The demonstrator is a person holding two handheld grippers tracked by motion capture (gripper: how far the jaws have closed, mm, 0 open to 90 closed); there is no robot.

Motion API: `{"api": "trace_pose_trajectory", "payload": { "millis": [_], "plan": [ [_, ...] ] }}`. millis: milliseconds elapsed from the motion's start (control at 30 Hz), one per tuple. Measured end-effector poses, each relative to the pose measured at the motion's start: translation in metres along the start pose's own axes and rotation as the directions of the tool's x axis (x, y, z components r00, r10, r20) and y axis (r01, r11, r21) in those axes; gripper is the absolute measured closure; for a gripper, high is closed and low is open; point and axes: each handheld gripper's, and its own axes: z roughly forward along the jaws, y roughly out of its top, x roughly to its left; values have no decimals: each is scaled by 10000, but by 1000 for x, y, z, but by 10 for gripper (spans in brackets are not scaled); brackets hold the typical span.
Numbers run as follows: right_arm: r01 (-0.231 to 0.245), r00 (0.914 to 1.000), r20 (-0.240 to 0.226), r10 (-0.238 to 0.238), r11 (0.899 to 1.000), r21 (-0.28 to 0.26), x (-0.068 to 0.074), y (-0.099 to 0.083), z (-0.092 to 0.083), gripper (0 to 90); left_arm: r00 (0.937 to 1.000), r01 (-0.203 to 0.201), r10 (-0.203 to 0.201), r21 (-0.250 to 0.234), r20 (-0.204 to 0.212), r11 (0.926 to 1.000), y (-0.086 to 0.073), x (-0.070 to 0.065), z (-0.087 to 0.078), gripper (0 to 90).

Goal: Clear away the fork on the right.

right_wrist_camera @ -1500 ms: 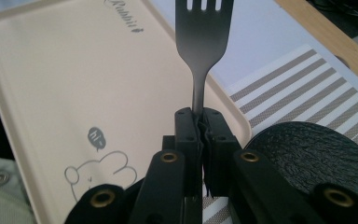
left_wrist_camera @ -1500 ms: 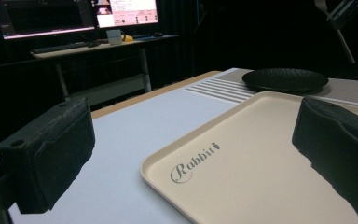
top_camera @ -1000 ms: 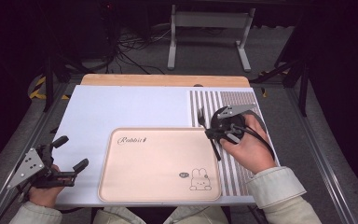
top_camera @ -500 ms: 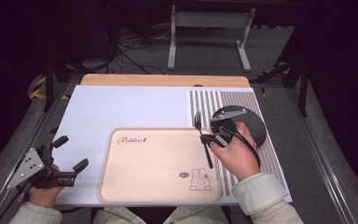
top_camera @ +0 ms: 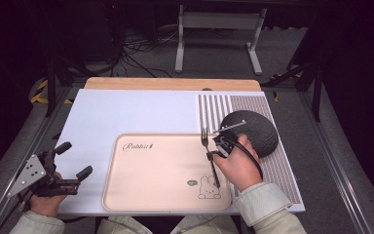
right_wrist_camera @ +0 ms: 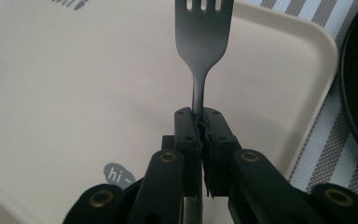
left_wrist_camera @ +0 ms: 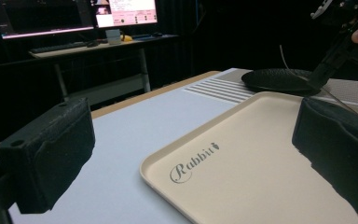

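Right gripper (top_camera: 213, 148) clamped on a dark fork (right_wrist_camera: 201, 42) by its neck, over the right side of the beige tray (top_camera: 126, 195). Lower it flat, tines far, then release. Left gripper (top_camera: 73, 161) open, idle near left.

Pale cream sleeves with ribbed cuffs are worn on both forearms, seen at the bottom of the high view. The left tongs (top_camera: 73, 158) are built of black parts, and a grey three-cornered plate (top_camera: 29, 173) dotted with small holes is carried on top. Thick black foam-like pads (left_wrist_camera: 51, 149) are fitted to them. The right tongs (right_wrist_camera: 201, 126) are made of black linked bars joined by brass-coloured rivets (right_wrist_camera: 168, 157), with small screws set in the pad blocks. A black cable (top_camera: 251, 151) is looped over the right hand (top_camera: 238, 168).
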Motion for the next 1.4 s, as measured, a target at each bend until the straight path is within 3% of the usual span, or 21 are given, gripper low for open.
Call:
{"api": "trace_pose_trajectory", "payload": {
  "millis": [600,1000,1400],
  "plan": [
    [-1068,9942,215,1057,9929,534,-11,-4,24,859,10000,0,0,34,48,10000,0,0,0,1],
    [-1317,9910,354,1292,9879,822,-13,-6,34,858,10000,0,0,25,75,10000,0,0,1,1],
    [-1262,9914,502,1204,9829,1339,-13,-8,37,857,9999,3,-4,30,104,10000,0,0,1,1]
  ]
}}
